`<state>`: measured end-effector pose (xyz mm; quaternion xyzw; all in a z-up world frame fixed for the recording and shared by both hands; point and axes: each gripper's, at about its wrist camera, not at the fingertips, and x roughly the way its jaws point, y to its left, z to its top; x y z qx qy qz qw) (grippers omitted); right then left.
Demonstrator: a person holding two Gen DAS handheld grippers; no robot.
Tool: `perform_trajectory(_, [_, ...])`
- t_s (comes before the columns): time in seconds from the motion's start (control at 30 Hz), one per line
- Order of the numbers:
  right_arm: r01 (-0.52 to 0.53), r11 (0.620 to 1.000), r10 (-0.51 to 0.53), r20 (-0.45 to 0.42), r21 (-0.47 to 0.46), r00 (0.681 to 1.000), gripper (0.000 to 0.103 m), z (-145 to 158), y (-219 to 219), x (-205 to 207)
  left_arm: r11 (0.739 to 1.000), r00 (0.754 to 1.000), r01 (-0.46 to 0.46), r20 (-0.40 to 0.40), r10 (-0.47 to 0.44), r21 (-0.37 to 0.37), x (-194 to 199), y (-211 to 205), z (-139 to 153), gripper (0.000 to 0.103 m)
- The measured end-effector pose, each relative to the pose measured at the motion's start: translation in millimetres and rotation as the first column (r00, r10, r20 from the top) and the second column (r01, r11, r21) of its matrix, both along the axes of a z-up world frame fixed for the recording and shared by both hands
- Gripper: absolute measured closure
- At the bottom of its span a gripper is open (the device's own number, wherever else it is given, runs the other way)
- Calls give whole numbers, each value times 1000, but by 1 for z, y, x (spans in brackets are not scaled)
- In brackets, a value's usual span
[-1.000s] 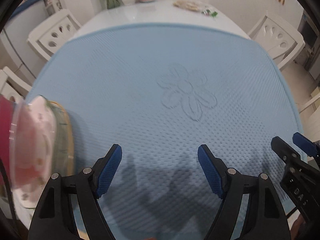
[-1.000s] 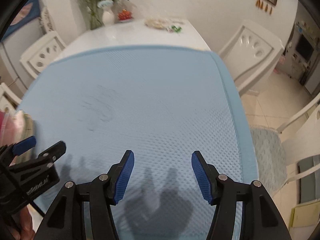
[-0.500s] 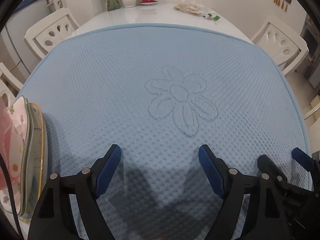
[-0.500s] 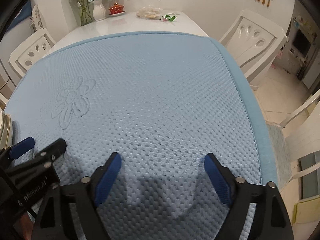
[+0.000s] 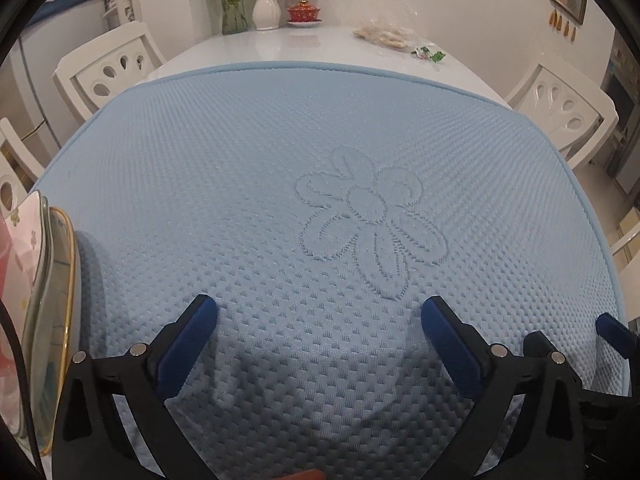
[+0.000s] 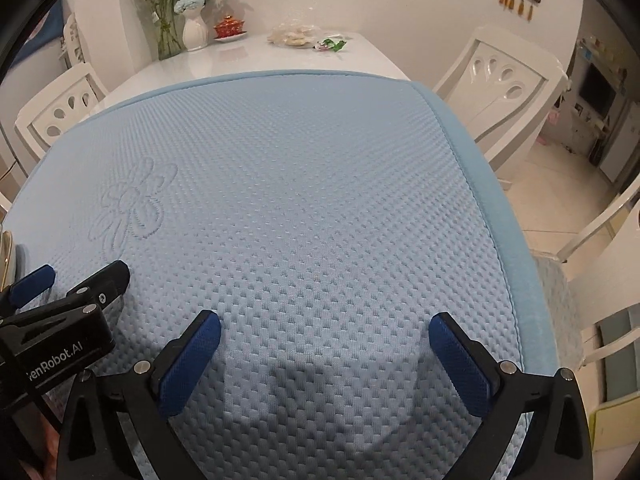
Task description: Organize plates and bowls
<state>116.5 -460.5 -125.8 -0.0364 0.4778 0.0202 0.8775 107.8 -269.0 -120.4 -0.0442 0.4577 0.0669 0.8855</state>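
Here, left wrist view: the left gripper [image 5: 320, 328] hangs over the near part of the pale blue quilted mat [image 5: 248, 152], its blue-padded jaws having just been opening and now spread wide, with nothing but mat between them. At the far left edge of this view sits the stack of dishes [image 5: 40, 300]: a clear glass bowl with a gold rim and, nested in or on it, a pink-and-white flowered piece, seen edge-on and cut by the frame, so how many pieces are stacked cannot be told. The stack stands apart from the left gripper, to its left, untouched. The embossed flower motif [image 5: 368, 224] lies mid-mat, bare. The tip of the right gripper [image 5: 612, 330] pokes in at the near right. Beyond the mat, the white table [image 5: 304, 46] carries a glass vase of flowers [image 5: 232, 4] and a red lidded cup on a saucer [image 5: 304, 12] at its far end. Right wrist view: the right gripper [image 6: 324, 338] has likewise just been opening; it is released and empty, over bare mat near the right border. The left gripper shows at the near left, and only a sliver of gold rim [image 6: 6, 252] marks the stack at the left edge. Judgement: no loose plate or bowl remains on the mat in either view, so gathering looks done or nearly so; anything left lies out of frame.
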Motion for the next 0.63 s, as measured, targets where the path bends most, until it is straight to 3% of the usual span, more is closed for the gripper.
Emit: perform_trajectory(0.63, [4,1000,-4,9,-4,1000,0,0,-3,3,1000,1000,3,14,-3,-7,-3,-2,0,0])
